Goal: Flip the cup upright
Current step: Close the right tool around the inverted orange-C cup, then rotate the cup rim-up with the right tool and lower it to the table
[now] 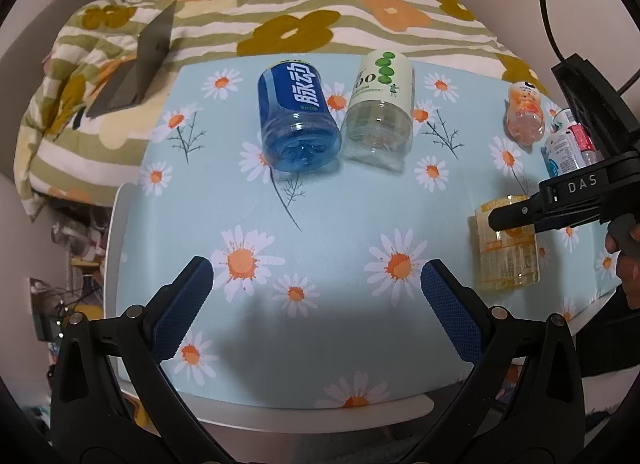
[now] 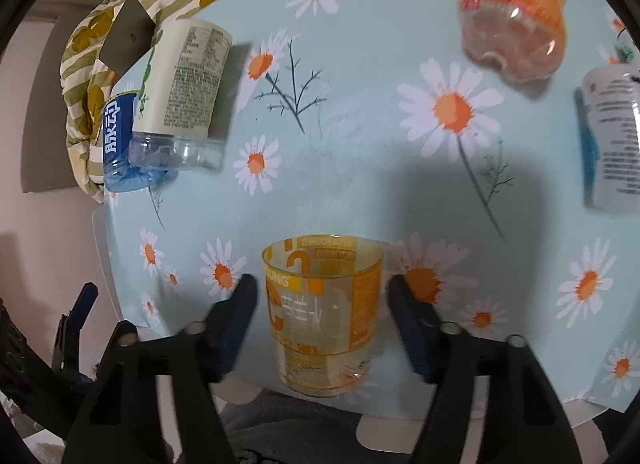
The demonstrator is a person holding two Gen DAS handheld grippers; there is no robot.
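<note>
The wide-open right gripper [image 2: 322, 304] straddles the yellow cup [image 2: 322, 316] without touching it, seemingly about to close, while the left gripper [image 1: 316, 304] hangs open, empty.

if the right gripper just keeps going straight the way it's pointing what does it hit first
Most likely the yellow cup. It already sits between the open fingers of the right gripper, apparently untouched by either. Beyond it lies bare tablecloth; depth is hard to judge.

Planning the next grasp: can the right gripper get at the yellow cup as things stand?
Probably yes. The right gripper is open, its jaws flanking the yellow cup on both sides with gaps showing; nothing lies between them and the cup.
</note>
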